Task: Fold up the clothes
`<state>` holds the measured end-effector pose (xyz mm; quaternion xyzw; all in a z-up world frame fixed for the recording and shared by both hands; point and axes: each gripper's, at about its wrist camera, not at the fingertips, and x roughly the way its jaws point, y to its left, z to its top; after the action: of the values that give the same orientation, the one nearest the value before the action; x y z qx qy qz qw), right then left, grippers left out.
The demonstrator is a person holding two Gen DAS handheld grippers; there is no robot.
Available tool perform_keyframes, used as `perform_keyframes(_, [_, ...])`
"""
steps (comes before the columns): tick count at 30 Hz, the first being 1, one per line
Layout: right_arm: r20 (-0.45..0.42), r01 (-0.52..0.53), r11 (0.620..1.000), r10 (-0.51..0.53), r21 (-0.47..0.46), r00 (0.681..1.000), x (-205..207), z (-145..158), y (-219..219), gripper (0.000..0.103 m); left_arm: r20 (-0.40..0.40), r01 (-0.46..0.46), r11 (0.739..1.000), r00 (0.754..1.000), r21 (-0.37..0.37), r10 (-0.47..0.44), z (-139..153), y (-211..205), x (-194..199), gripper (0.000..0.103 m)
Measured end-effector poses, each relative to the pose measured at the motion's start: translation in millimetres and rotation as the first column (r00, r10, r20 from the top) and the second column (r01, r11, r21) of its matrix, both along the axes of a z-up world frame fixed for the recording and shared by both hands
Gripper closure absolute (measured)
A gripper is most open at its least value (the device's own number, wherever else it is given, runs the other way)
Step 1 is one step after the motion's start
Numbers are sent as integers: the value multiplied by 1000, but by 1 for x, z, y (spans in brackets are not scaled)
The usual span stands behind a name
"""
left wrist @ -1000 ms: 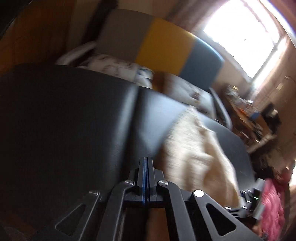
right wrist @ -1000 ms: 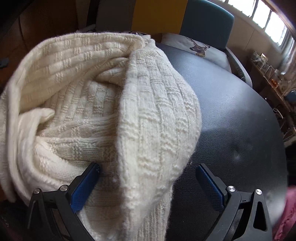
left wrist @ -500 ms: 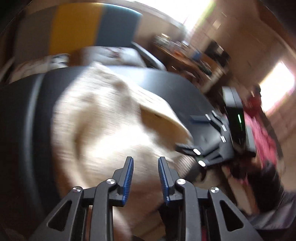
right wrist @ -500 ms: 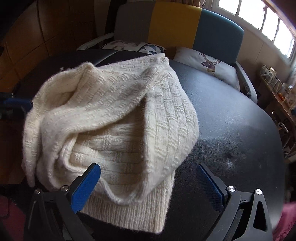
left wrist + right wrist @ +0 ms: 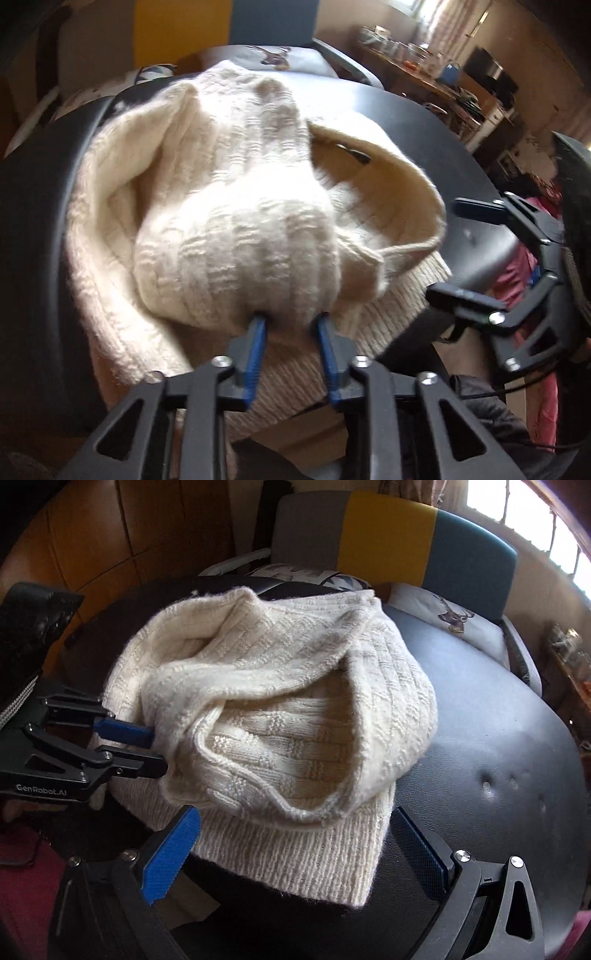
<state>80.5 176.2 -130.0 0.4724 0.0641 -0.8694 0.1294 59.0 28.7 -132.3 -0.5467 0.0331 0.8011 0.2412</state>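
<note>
A cream knitted sweater [image 5: 288, 709] lies bunched on a black padded table [image 5: 498, 746]; it also shows in the left wrist view [image 5: 236, 221]. My left gripper [image 5: 290, 321] has its blue-padded fingers partly closed around a thick fold of the sweater at its left edge; it also shows in the right wrist view [image 5: 155, 749]. My right gripper [image 5: 295, 845] is wide open, its fingers straddling the ribbed hem at the near edge without gripping. It shows open at the right of the left wrist view [image 5: 469, 254].
A chair [image 5: 388, 528] with grey, yellow and teal back panels stands behind the table, with printed cushions [image 5: 447, 613] on it. Wooden panelling [image 5: 110, 535] is at the left. A cluttered sideboard [image 5: 424, 62] and pink cloth [image 5: 517, 277] lie to the right.
My left gripper swung from the bare table to the sweater, opened, and now clasps a fold. My right gripper drew back from the sweater, staying wide open.
</note>
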Motion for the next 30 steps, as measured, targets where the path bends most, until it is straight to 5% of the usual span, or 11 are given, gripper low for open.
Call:
perform_keyframes(4, [-27, -36, 999, 36, -3, 999, 1, 6, -10, 5, -49, -14, 1000, 999, 28, 15, 3, -9, 7, 96])
perform_keyframes(9, [1, -155, 988, 155, -3, 988, -18, 0, -33, 46, -120, -31, 994, 992, 107, 44, 22, -24, 10, 98])
perform_keyframes(13, [92, -249, 967, 252, -46, 963, -41, -16, -52, 56, -138, -52, 984, 988, 170, 76, 35, -39, 6, 99])
perform_keyframes(14, [104, -256, 966, 259, -42, 960, -44, -19, -55, 78, -140, -59, 981, 986, 184, 86, 37, -41, 4, 99])
perform_keyframes(15, [115, -263, 964, 265, -37, 957, -48, -22, -59, 86, -137, -66, 977, 986, 203, 95, 39, -43, 1, 99])
perform_keyframes(19, [88, -248, 968, 250, -36, 964, -47, -7, -54, 87, -143, -90, 954, 980, 286, 135, 56, -62, -2, 99])
perform_keyframes(24, [80, -142, 986, 135, 93, 988, -41, -1, -23, 87, -141, -118, 906, 971, 406, 190, 86, -97, -12, 100])
perform_keyframes(30, [151, 41, 985, -66, 168, 986, -49, -36, 26, 84, -151, -306, 858, 906, 413, 396, 99, -168, -45, 103])
